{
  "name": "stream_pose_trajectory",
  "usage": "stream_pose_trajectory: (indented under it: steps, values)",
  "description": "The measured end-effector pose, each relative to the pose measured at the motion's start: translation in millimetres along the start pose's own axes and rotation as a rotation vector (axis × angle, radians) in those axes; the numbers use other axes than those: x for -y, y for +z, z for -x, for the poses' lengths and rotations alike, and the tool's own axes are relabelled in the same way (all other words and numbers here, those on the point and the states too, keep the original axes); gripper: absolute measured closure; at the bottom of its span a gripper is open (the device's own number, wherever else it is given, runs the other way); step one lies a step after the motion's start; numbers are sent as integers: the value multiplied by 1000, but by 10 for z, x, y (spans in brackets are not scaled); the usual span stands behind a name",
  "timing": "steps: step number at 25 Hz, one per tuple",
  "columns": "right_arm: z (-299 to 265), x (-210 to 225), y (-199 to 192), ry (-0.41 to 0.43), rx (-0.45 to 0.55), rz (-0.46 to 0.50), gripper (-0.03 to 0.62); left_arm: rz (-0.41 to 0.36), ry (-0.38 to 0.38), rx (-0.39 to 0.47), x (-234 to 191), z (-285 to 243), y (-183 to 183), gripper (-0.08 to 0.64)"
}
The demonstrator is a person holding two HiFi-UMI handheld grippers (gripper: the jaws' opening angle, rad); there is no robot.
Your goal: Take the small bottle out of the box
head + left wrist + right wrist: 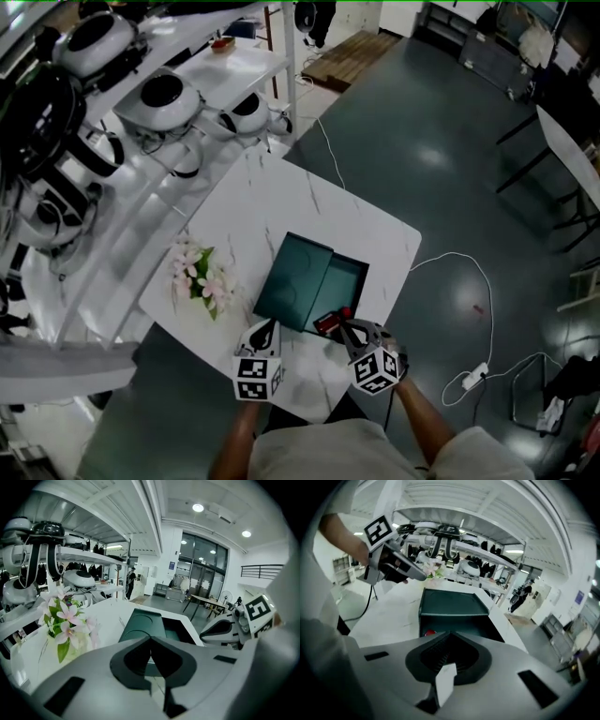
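**Small bottle: near end of open box, right tool nearest**

Head view: green box [298,274] on white counter [272,197]. The small bottle [330,322], red-capped, lies in its open near end, just ahead of the right tool [345,326]. The left tool [266,326] is further off.

Left gripper view: jaws together, empty, facing the box's covered half.

Right gripper view: jaws together, empty. Bottle just beyond the tips, slightly left. Long axis unclear.
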State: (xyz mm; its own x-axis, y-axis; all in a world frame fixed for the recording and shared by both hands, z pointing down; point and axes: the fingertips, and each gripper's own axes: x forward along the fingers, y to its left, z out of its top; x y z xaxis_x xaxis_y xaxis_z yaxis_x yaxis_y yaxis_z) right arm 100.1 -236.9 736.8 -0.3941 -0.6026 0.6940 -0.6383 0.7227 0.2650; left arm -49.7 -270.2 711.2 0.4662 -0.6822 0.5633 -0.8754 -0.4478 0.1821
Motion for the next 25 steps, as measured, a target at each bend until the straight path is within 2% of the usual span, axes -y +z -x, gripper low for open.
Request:
stream_pose_trajectory:
  steps: [8,12,16,17,18,20,22,25]
  values:
    - [-136,-179,-156,98,-128,587,572,24,28,13,-33,26,-26,540]
    - [-203,-240,-234,161,-158,775,572,41,40,18,-52,32,-46,540]
    - [-244,-286,-271,234,-174,821,569,53,56,20,-70,39,-65,541]
    - [-257,-297,-286,256,-188,817,531,58,60,22,-79,41,-69,540]
    - [-279,-315,-327,278,-206,808,453,62,64,25,-90,45,-71,540]
    - [-334,-338,-408,304,-233,789,392,69,68,30,-109,56,-63,540]
    - [-372,-296,-368,305,-241,791,305,73,71,32,-126,61,-55,540]
    - [-449,-276,-321,315,-248,794,264,82,79,32,-156,67,-77,540]
